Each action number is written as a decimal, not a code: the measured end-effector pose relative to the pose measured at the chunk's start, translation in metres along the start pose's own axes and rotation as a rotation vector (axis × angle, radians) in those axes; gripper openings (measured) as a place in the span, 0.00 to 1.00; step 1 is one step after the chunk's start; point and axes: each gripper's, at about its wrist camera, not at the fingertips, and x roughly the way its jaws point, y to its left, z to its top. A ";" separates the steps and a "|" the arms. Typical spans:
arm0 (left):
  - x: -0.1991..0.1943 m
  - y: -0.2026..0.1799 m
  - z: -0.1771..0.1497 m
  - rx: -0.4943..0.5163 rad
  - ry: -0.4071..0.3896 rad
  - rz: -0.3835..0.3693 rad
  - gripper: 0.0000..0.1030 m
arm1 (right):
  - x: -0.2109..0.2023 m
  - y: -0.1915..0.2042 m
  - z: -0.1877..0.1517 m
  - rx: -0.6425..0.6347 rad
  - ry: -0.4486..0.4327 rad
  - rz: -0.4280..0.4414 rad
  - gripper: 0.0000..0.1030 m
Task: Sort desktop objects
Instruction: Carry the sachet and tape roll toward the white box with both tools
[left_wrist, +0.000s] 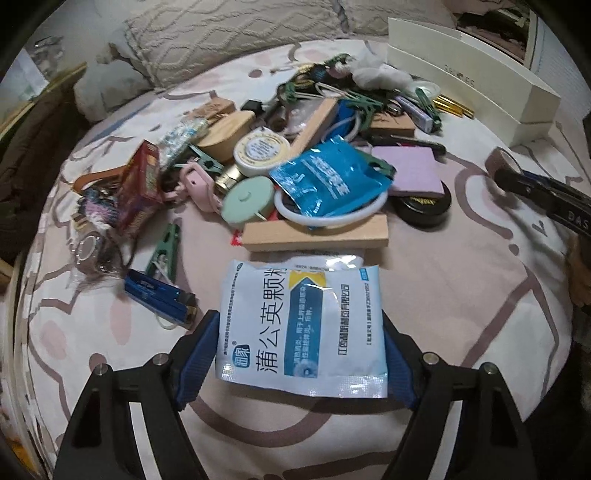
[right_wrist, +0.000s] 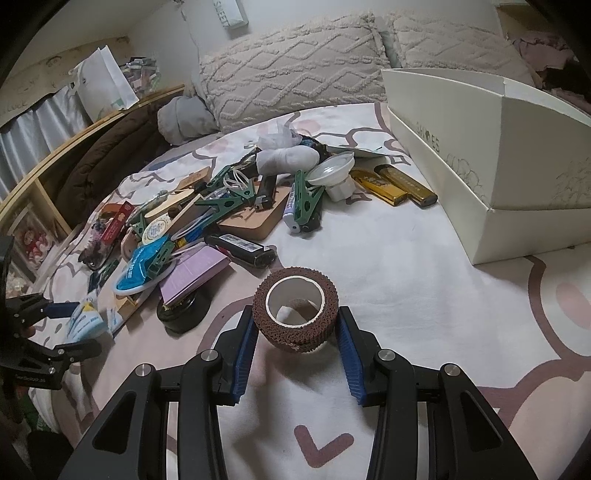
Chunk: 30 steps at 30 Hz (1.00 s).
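**On the bed: a sachet in one gripper, a tape roll in the other**

Across the patterned bedspread a heap of small things lies spread, with quilted pillows behind it; at the right edge stands a cream shoe box, open at the top, well apart from the heap; two gold lighters lie just beside its near wall. Within the heap a wooden block lies nearest the left wrist camera, a blue foil pouch resting over a white ring above it, a lilac pad to the right of that.

The left gripper has its blue pads pressed against both side edges of a white and blue medicine sachet, which bows slightly between them; the right gripper is clamped on a brown tape roll, its core facing the camera, clear of the heap and of the box.
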 end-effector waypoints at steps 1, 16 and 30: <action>-0.002 0.001 0.000 -0.011 -0.008 0.000 0.78 | 0.000 0.000 0.000 -0.001 -0.001 0.001 0.42; -0.025 -0.022 0.017 -0.099 -0.156 -0.033 0.78 | -0.018 0.001 0.007 -0.012 -0.047 -0.019 0.42; -0.059 -0.039 0.042 -0.192 -0.335 -0.055 0.78 | -0.052 -0.006 0.025 -0.011 -0.148 -0.040 0.42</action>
